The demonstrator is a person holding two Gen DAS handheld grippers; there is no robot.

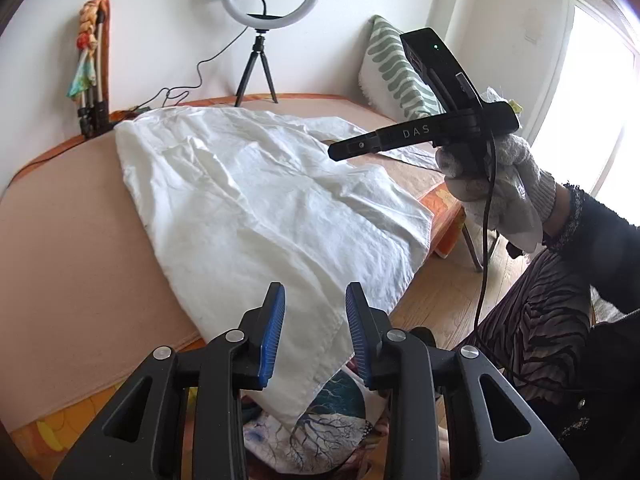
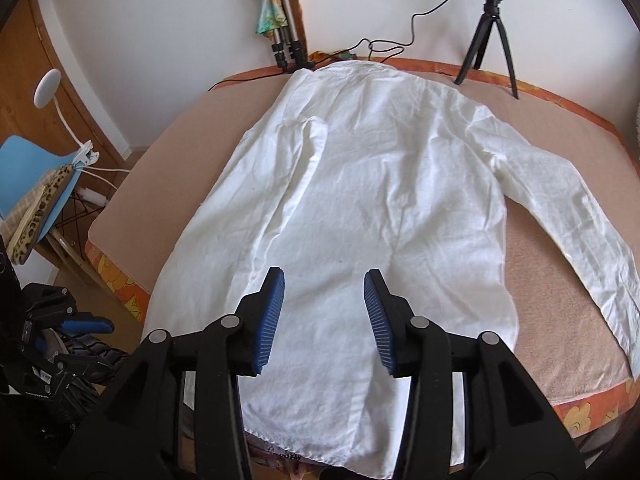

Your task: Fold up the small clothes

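Shirt (image 2: 360, 200) lies flat on the tabletop (image 2: 560, 340), hem hanging over the near edge — ring light tripod (image 2: 490, 36) stands behind its collar. Both grippers, left (image 1: 315, 332) and right (image 2: 324, 320), hover with fingers released — gripping nothing.

- White shirt (image 2: 344, 200) lies spread flat on the desk (image 2: 560, 344), hem hanging over the near edge.
- Right tool (image 2: 324, 320) hovers over the hem, blue pads (image 2: 272, 320) apart, gripping nothing.
- One sleeve (image 2: 580, 232) stretches out right.
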